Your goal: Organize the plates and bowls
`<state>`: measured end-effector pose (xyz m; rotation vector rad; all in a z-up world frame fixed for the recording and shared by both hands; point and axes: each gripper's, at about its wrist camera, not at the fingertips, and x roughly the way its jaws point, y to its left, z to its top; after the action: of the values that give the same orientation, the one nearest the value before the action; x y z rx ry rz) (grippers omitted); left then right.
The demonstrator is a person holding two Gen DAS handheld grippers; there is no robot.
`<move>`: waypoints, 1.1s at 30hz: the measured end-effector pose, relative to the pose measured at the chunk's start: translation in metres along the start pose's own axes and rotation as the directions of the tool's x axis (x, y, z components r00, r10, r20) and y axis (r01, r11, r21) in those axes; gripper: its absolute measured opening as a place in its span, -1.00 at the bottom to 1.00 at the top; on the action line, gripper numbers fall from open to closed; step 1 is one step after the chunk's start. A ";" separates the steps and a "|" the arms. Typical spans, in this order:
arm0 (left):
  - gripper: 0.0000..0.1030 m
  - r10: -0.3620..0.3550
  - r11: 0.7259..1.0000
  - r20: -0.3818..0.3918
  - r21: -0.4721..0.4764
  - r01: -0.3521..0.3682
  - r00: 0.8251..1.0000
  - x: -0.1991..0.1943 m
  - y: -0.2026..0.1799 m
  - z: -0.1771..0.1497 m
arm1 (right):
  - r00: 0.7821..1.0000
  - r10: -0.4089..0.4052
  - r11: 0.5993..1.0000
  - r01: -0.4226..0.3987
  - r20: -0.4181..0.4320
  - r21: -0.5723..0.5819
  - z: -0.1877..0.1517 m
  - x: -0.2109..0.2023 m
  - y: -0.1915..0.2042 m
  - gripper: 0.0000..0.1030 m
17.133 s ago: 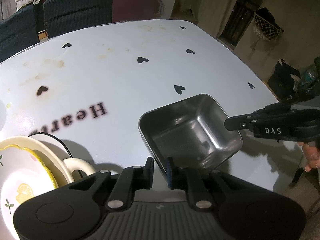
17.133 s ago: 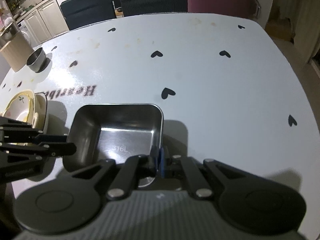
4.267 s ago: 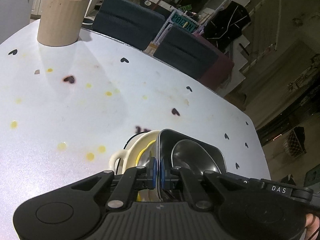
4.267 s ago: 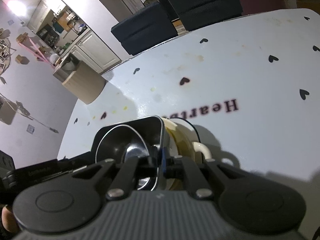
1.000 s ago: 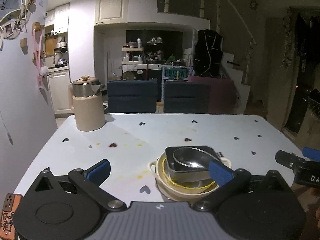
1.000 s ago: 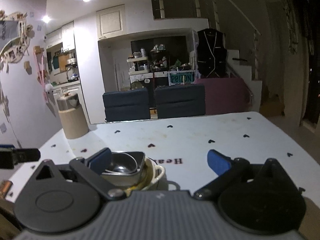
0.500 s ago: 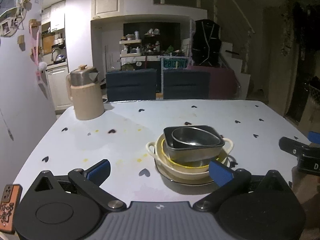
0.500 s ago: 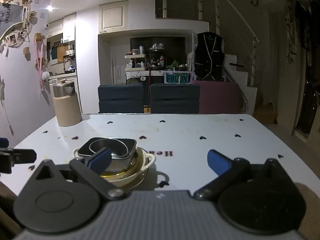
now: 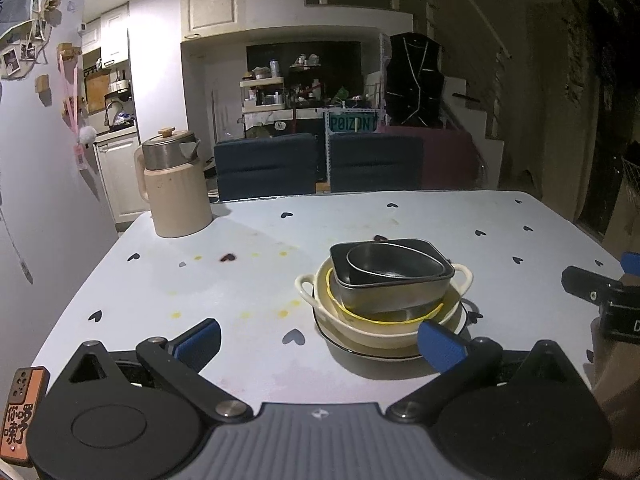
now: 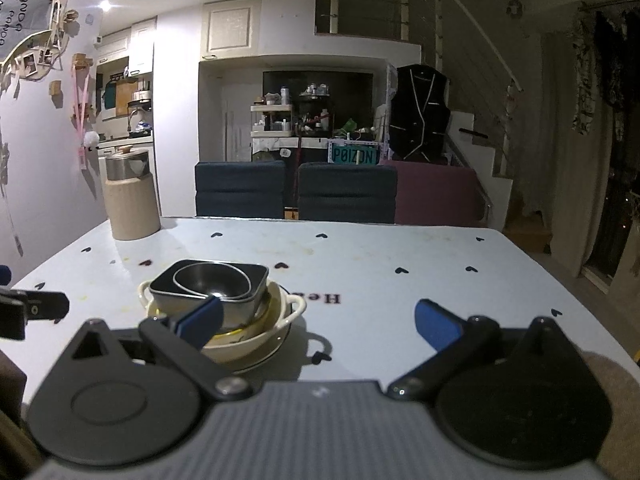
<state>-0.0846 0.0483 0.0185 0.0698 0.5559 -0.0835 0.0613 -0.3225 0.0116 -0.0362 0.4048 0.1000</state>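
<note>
We see a beige kettle (image 9: 176, 188) at the far left of the heart-print table (image 9: 248, 280), well clear. Our left gripper (image 9: 320, 340) and right gripper (image 10: 320, 320) are spread wide, empty, with the steel bowl (image 9: 394, 266) nested in the square steel tray (image 9: 396, 292) atop the cream handled bowl (image 9: 360, 326) just ahead.

We see a white desk (image 9: 400, 216) with black heart prints and yellow stains, beige kettle (image 9: 174, 188) at its far left corner, two dark blue chairs (image 9: 266, 166) behind it, maroon sofa (image 10: 436, 194), green POIZON sign (image 10: 354, 156), cluttered shelf (image 9: 262, 94)
</note>
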 end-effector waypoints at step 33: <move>1.00 0.001 1.000 0.001 0.004 -0.001 1.000 -0.001 -0.002 0.000 | 1.000 0.008 1.000 -0.008 -0.010 0.007 -0.004 0.002 0.003 0.99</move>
<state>-0.0855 0.0466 0.0183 0.0743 0.5547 -0.0840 0.0614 -0.3198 0.0073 -0.0284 0.4152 0.1063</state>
